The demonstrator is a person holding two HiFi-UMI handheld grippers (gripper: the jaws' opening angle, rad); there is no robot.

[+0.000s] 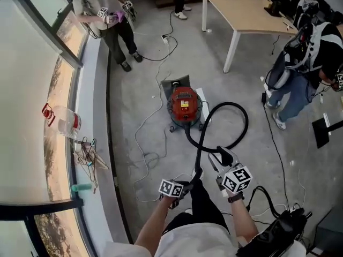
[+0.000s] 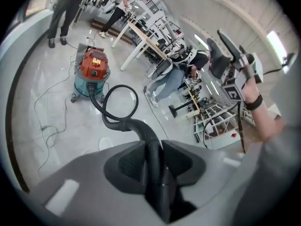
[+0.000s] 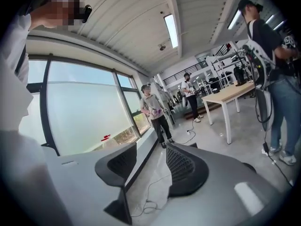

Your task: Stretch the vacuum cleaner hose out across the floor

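The red-topped vacuum cleaner (image 1: 185, 107) (image 2: 92, 72) stands on the grey floor ahead of me. Its black hose (image 1: 236, 114) (image 2: 120, 102) leaves the base, curls into one loop and rises toward me. My left gripper (image 1: 196, 173) (image 2: 155, 161) is shut on the hose's near end, which runs straight between its pads. My right gripper (image 1: 225, 157) (image 3: 148, 166) is lifted just right of it, close to the loop, open with nothing between its fingers; only floor and a thin cable show in the gap. In the left gripper view the right gripper (image 2: 225, 51) is raised at the upper right.
A white cable (image 1: 143, 143) snakes over the floor left of the vacuum. A window ledge (image 1: 88, 116) with a plastic jug (image 1: 67, 123) runs along the left. One person (image 1: 110, 15) stands by the window, another (image 1: 303, 68) at the right beside a wooden table (image 1: 252, 15). A black bag (image 1: 278, 232) lies lower right.
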